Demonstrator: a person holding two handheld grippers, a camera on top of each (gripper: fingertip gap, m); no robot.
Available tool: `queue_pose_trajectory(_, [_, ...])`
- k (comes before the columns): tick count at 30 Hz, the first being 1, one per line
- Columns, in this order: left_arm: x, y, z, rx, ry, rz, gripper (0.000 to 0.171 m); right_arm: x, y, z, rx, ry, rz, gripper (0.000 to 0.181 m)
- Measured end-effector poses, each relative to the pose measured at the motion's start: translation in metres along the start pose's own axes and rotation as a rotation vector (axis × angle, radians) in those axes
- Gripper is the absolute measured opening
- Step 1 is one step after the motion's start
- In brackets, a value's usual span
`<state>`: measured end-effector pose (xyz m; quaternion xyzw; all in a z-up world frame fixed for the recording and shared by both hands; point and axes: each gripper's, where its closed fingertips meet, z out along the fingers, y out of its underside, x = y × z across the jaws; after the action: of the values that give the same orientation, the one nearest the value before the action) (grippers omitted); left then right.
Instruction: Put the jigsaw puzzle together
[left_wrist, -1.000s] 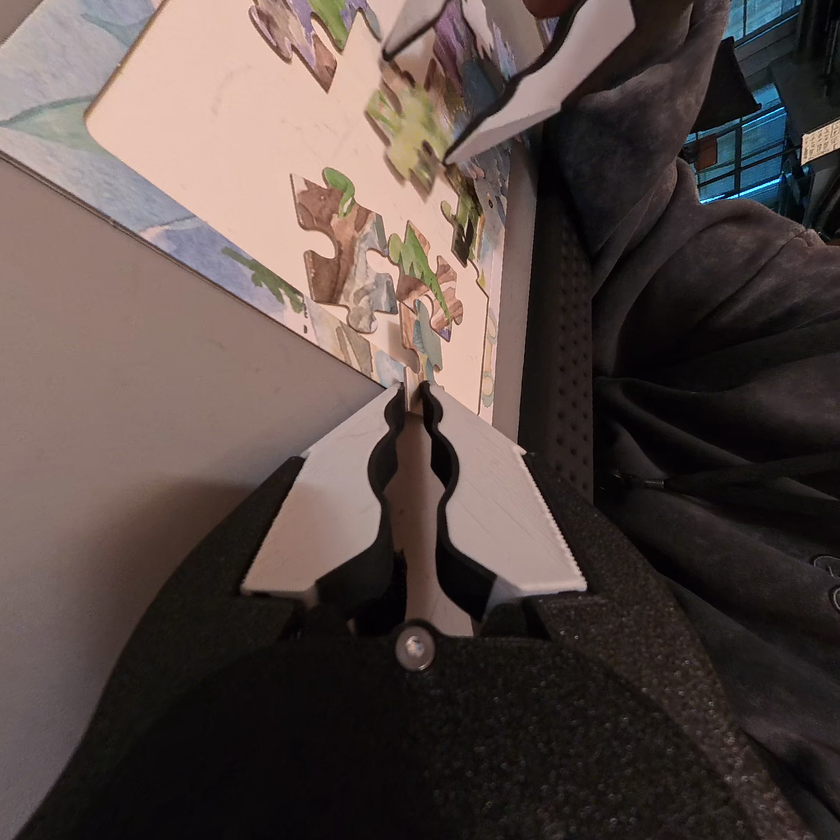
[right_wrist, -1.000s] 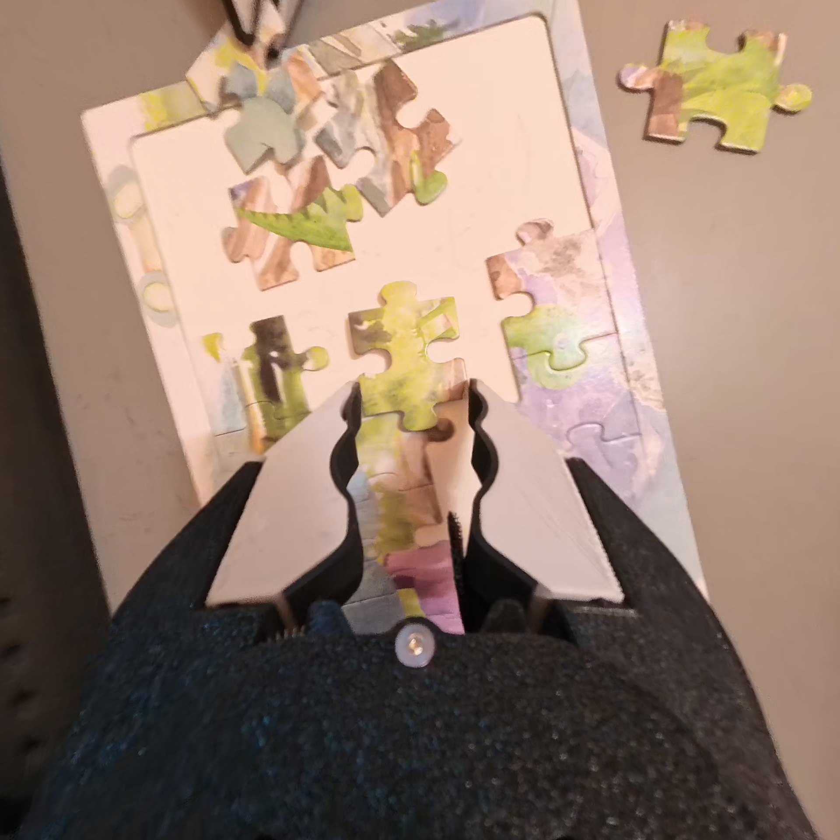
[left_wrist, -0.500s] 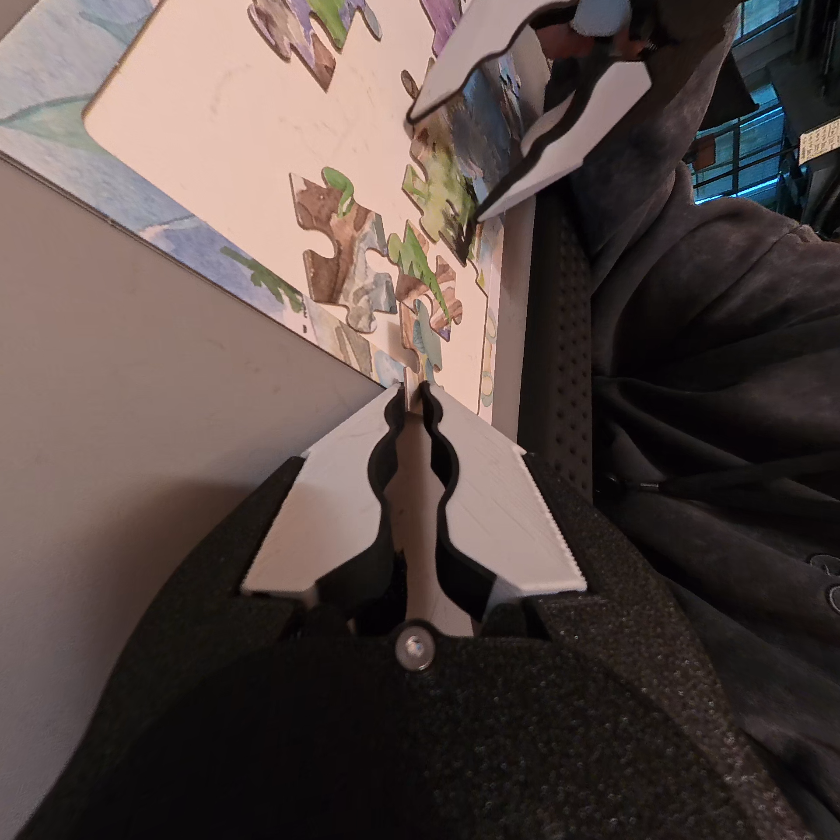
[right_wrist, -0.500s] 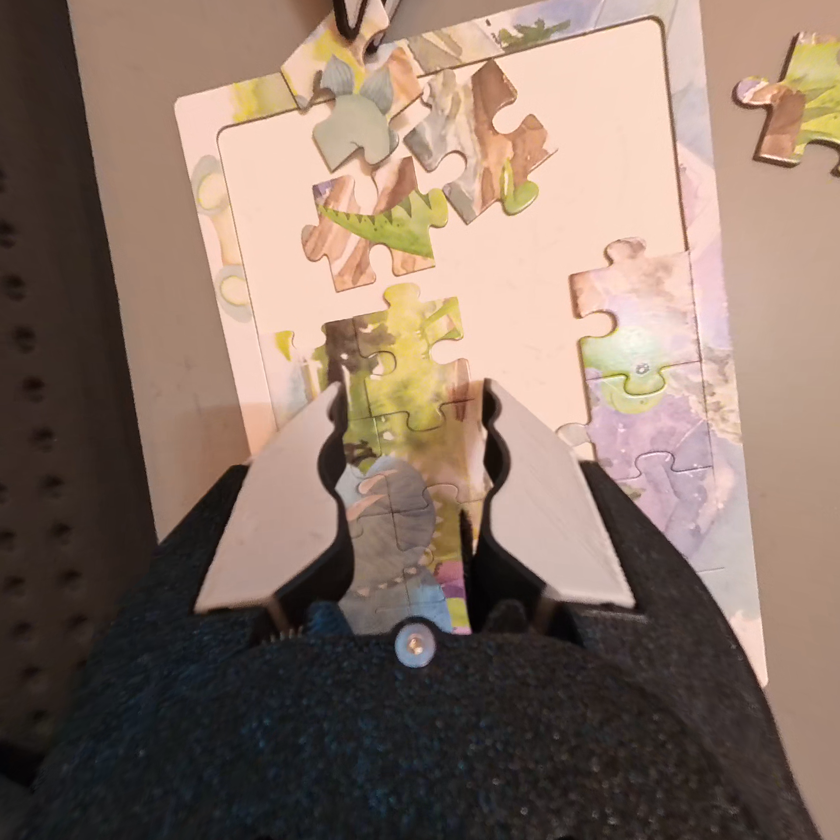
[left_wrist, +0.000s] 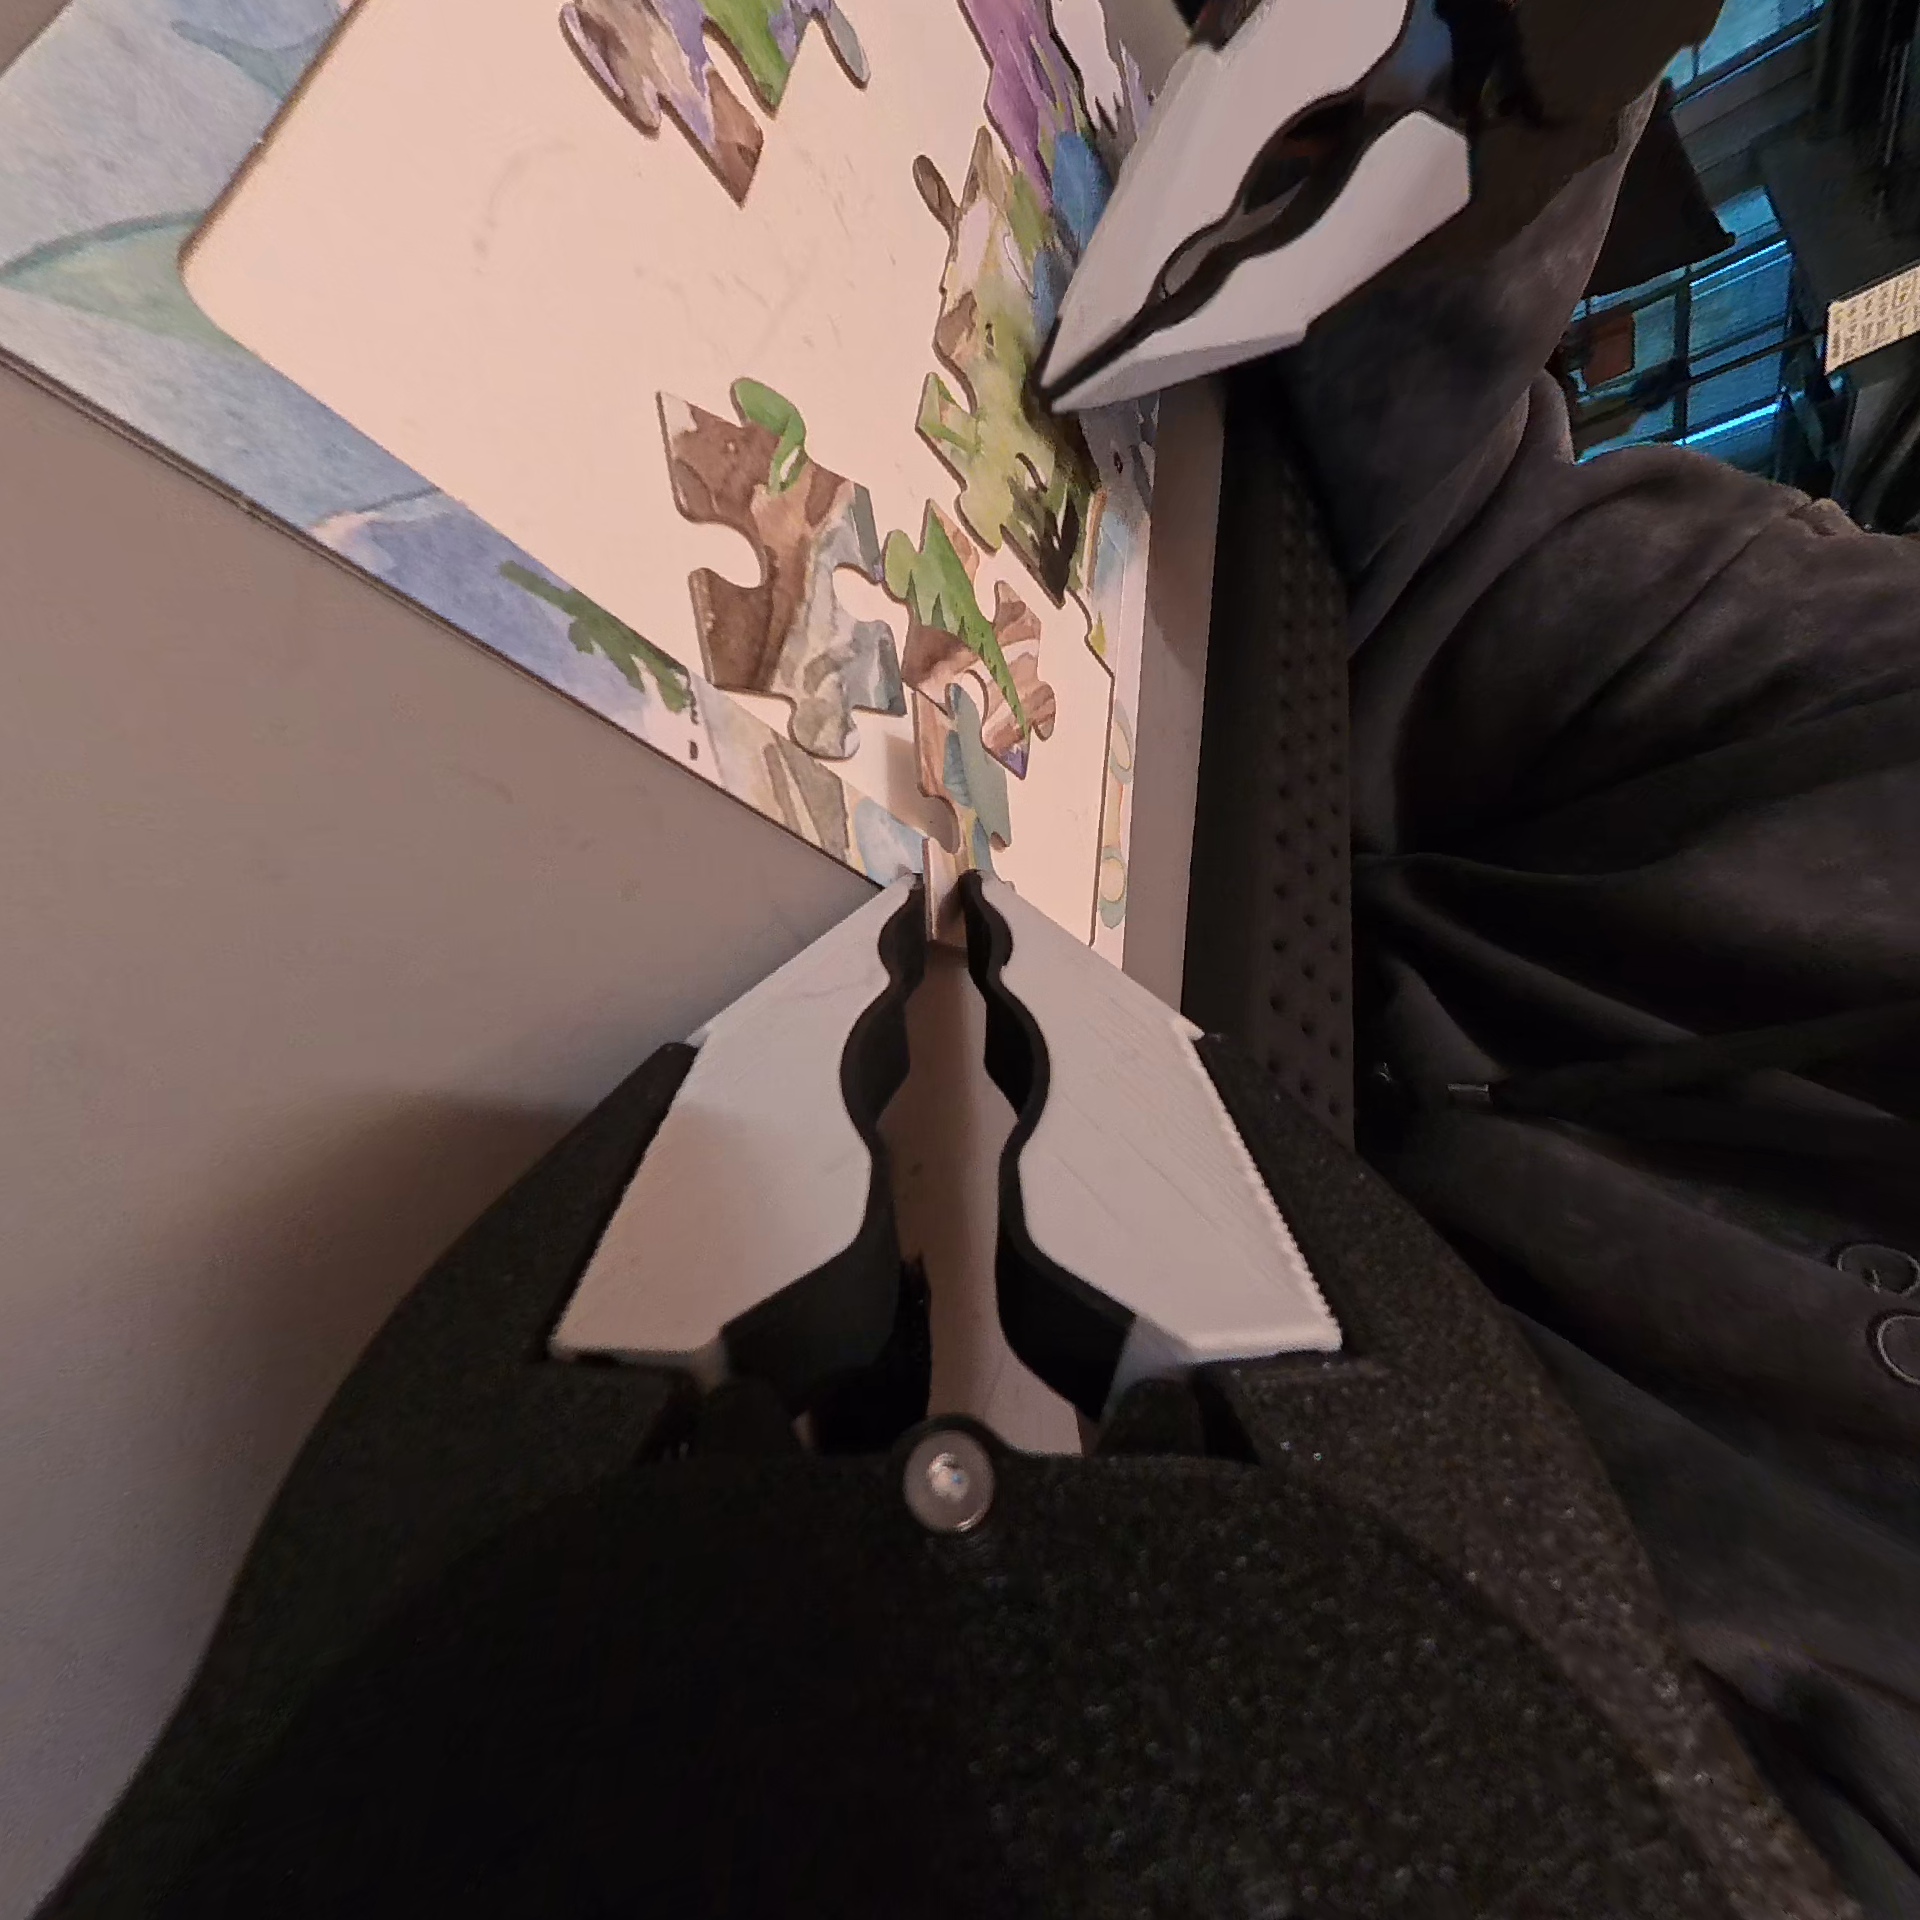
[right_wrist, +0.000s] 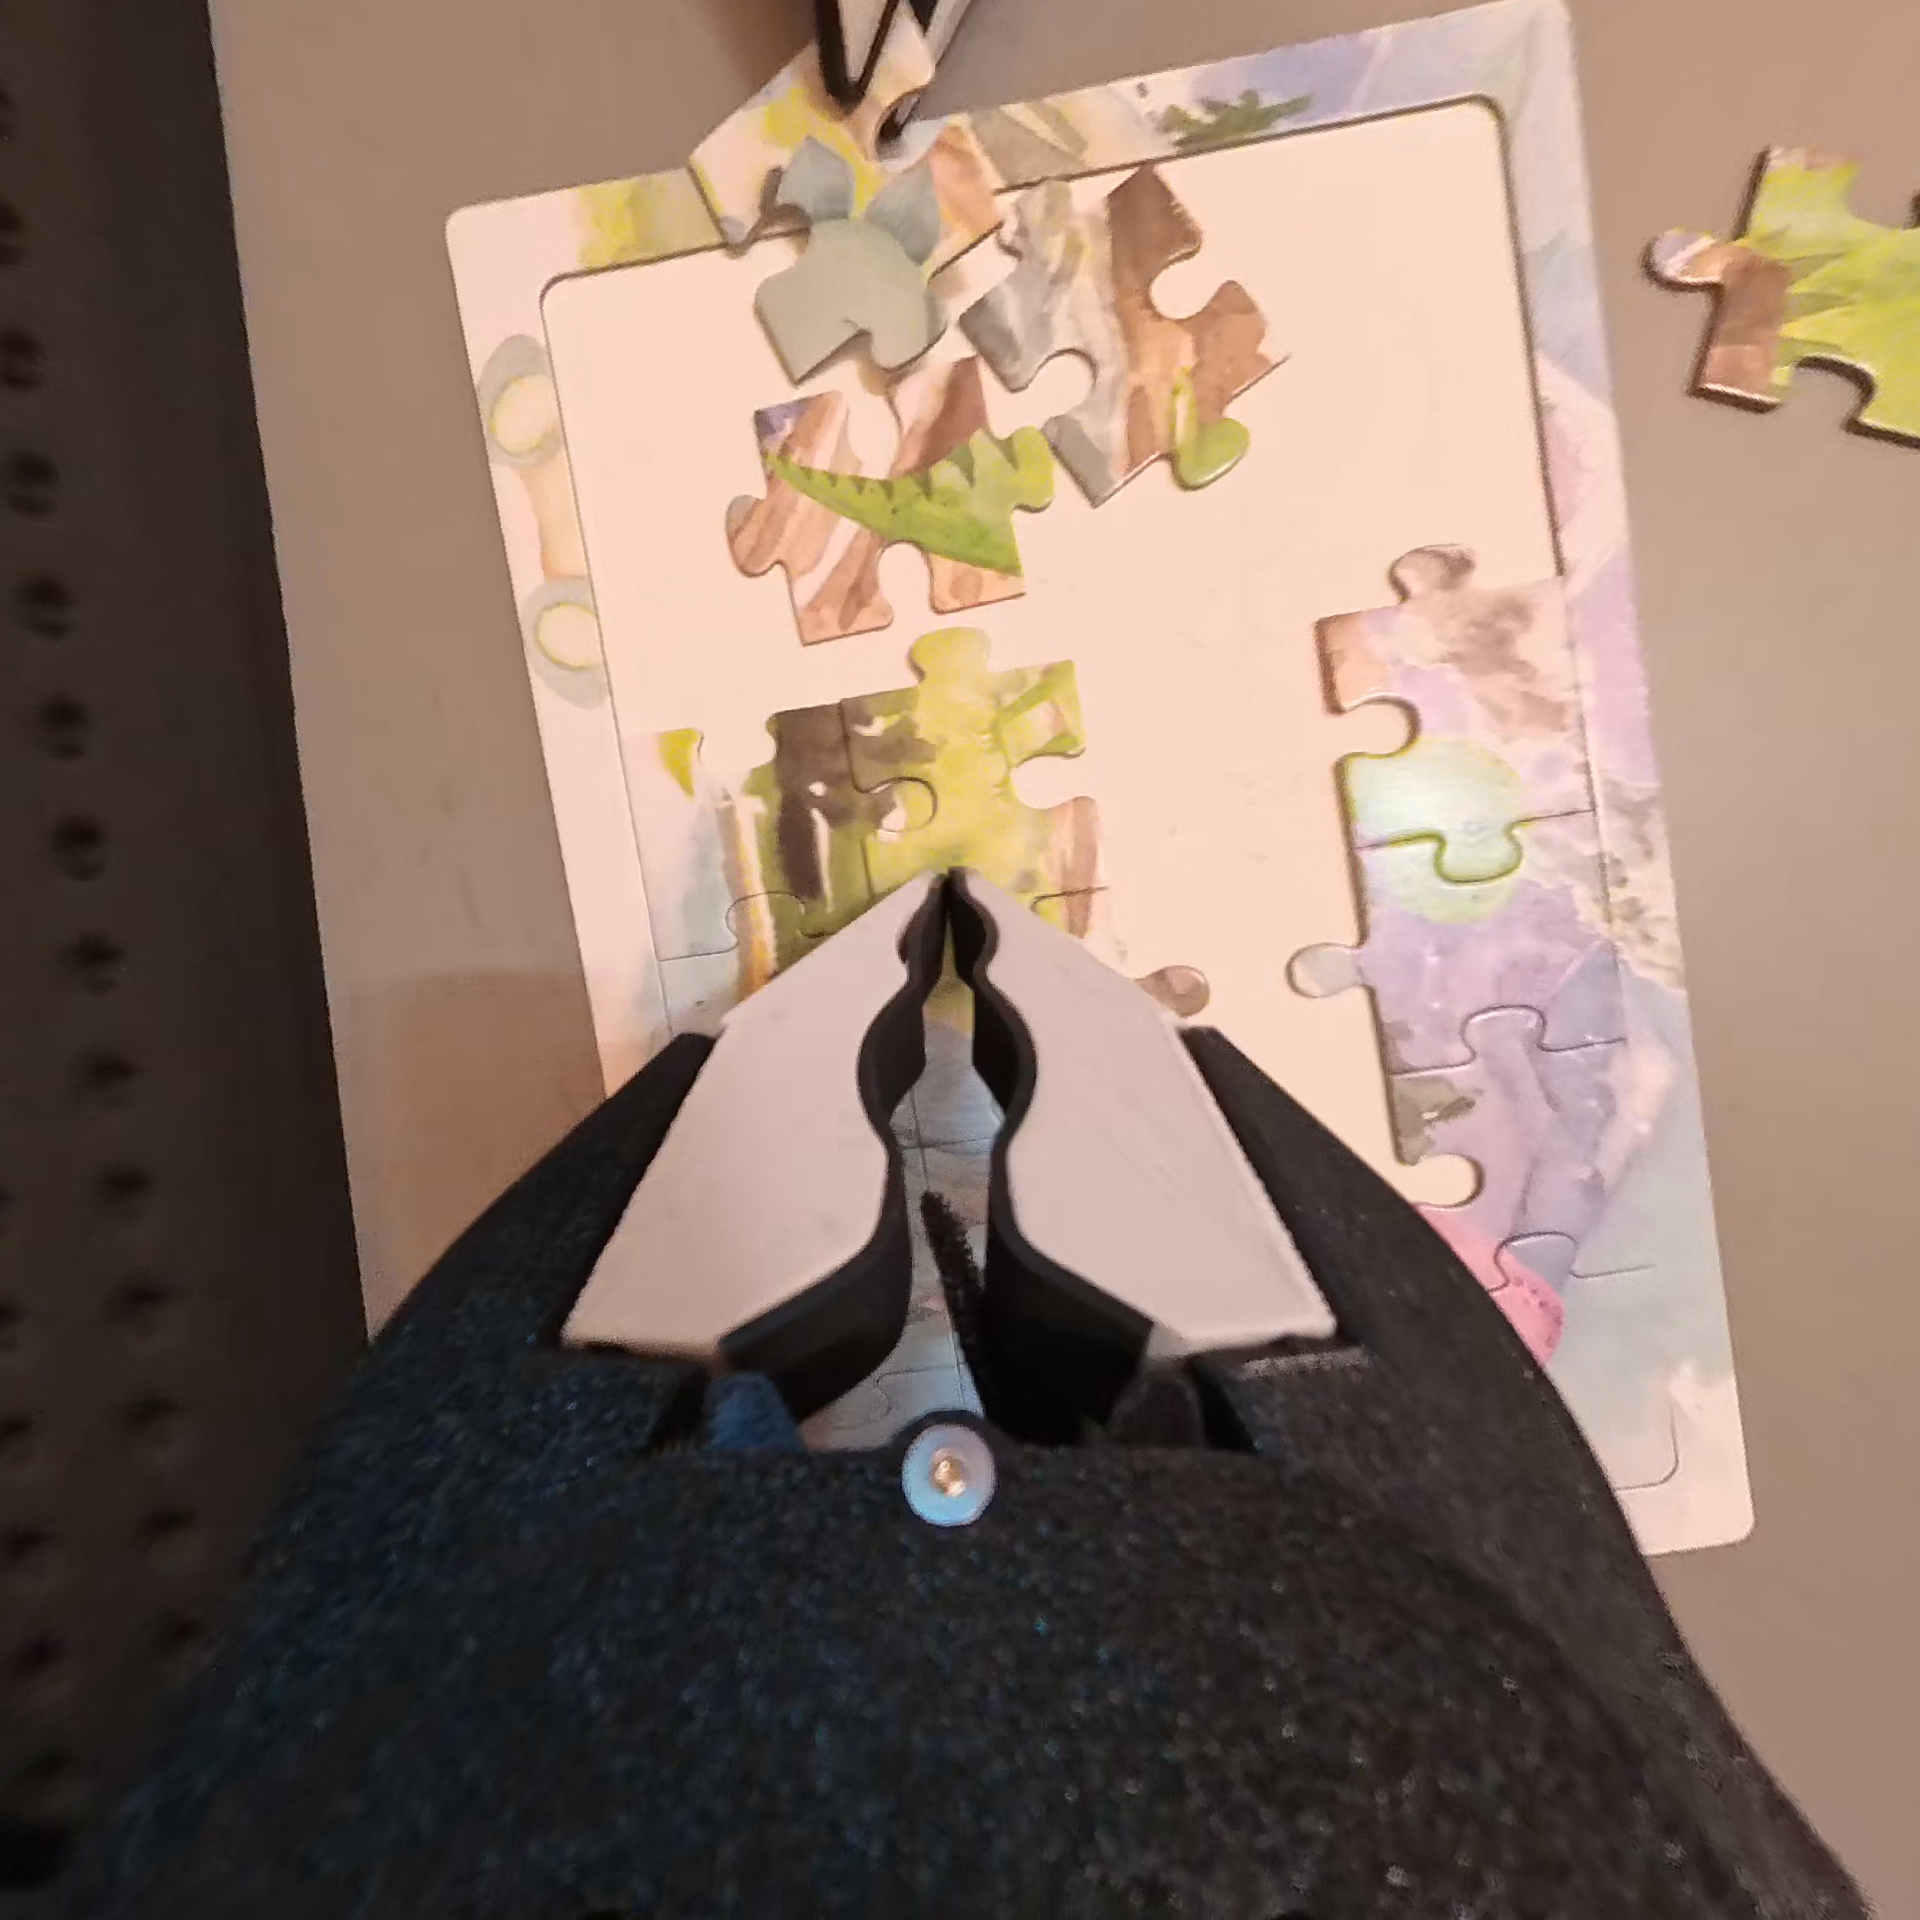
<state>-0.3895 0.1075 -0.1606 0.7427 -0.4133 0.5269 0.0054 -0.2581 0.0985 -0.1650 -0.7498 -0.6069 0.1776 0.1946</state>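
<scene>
The puzzle board (right_wrist: 1195, 644) lies on the grey table, its tray partly filled. My right gripper (right_wrist: 948, 883) is shut with nothing between its pads. Its tips rest on the yellow-green piece (right_wrist: 966, 769), which is joined to the pieces at the tray's left side. The left wrist view shows the same tips (left_wrist: 1049, 393) touching that piece (left_wrist: 987, 447). My left gripper (left_wrist: 940, 888) is shut on the edge of a blue-green piece (left_wrist: 971, 790) at the board's far corner. It also shows at the top of the right wrist view (right_wrist: 852, 62), over that piece (right_wrist: 842, 301).
Two loose pieces, one with a green tail (right_wrist: 894, 509) and one brown-grey (right_wrist: 1132, 332), lie in the tray. Joined purple pieces (right_wrist: 1486, 831) fill its right side. Another green piece (right_wrist: 1808, 312) lies on the table to the right. A person's dark clothing (left_wrist: 1558, 831) is close by. Across from one pair of fingers to the other is roughly 15 cm.
My right gripper was open around the yellow-green piece. It left the piece joined in the tray, then shut with nothing between the pads and now touches it with its tips. My left gripper has not moved.
</scene>
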Motion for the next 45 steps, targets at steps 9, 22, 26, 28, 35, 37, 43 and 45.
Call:
queue_pose_trajectory(9, [0.000, 0.000, 0.000, 0.000, 0.001, 0.000, 0.006, -0.004, 0.001, 0.003, -0.023, -0.008, -0.007, 0.000])
queue_pose_trajectory(22, [0.000, 0.000, 0.000, 0.000, 0.002, 0.000, 0.006, -0.002, 0.003, 0.002, -0.037, 0.016, -0.021, 0.000])
queue_pose_trajectory(26, [0.000, 0.000, 0.000, 0.000, 0.002, 0.000, 0.006, -0.002, 0.003, 0.005, -0.046, 0.022, -0.032, 0.000])
queue_pose_trajectory(28, [0.000, 0.000, 0.000, 0.000, 0.002, -0.001, 0.006, -0.002, 0.004, 0.004, -0.048, 0.023, -0.032, 0.000])
queue_pose_trajectory(35, [0.000, 0.000, 0.001, -0.001, 0.003, -0.002, 0.006, -0.003, -0.019, -0.012, 0.065, 0.029, -0.026, 0.000])
queue_pose_trajectory(37, [0.000, 0.000, 0.001, 0.000, 0.003, -0.002, 0.006, -0.001, -0.007, -0.005, -0.009, 0.057, -0.047, 0.000])
queue_pose_trajectory(43, [0.000, 0.000, 0.001, 0.000, 0.002, -0.001, 0.006, 0.004, 0.004, 0.000, -0.033, 0.037, -0.003, 0.000])
queue_pose_trajectory(45, [0.001, 0.000, 0.001, -0.001, 0.006, 0.000, 0.006, 0.010, -0.002, -0.008, 0.009, 0.066, 0.004, 0.000])
